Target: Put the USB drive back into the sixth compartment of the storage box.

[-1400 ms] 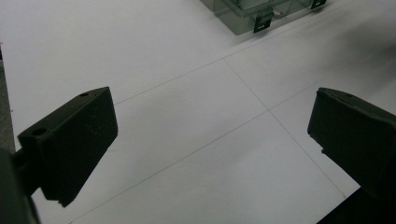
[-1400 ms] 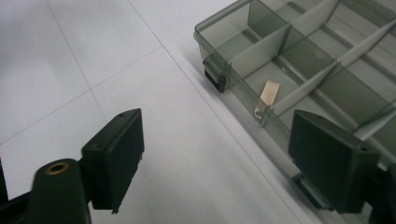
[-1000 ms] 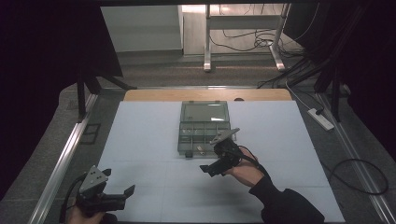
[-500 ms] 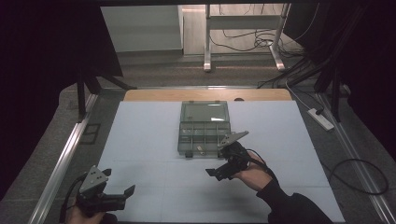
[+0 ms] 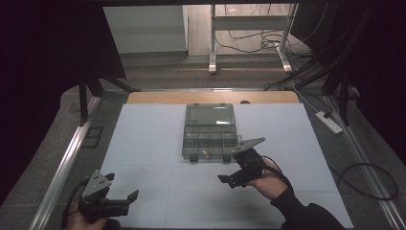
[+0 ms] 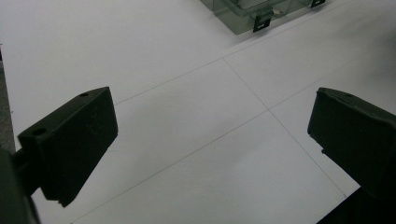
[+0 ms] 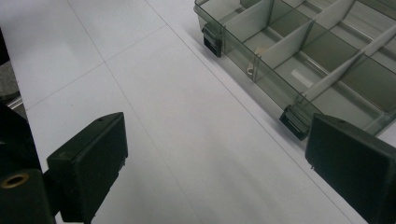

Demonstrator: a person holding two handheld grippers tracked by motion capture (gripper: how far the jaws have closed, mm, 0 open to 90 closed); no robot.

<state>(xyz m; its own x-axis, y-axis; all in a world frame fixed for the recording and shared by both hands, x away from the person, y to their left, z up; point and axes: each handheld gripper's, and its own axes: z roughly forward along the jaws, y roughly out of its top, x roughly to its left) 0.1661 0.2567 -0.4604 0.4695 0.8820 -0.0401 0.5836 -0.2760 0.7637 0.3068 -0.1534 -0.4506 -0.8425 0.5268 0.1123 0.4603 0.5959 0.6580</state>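
Observation:
A clear grey compartment box (image 5: 208,132) lies open in the middle of the white table, its lid folded back. Its divided tray (image 7: 314,60) holds a few small pale parts, and two dark latches face the front. My right gripper (image 5: 233,178) hovers just in front of the box's right corner, held by a hand, jaws wide open and empty. My left gripper (image 5: 125,200) sits near the front left edge of the table, also open with nothing between its jaws. The box corner (image 6: 254,14) lies far ahead in the left gripper view.
White sheets with thin seams (image 6: 243,84) cover the table (image 5: 153,143). A wooden strip (image 5: 210,97) runs along the far edge. A power strip (image 5: 328,121) and cables lie on the floor to the right. Metal rails (image 5: 67,163) flank the table.
My right gripper has drawn back from the box toward the front and slightly right. The left gripper has stayed where it was.

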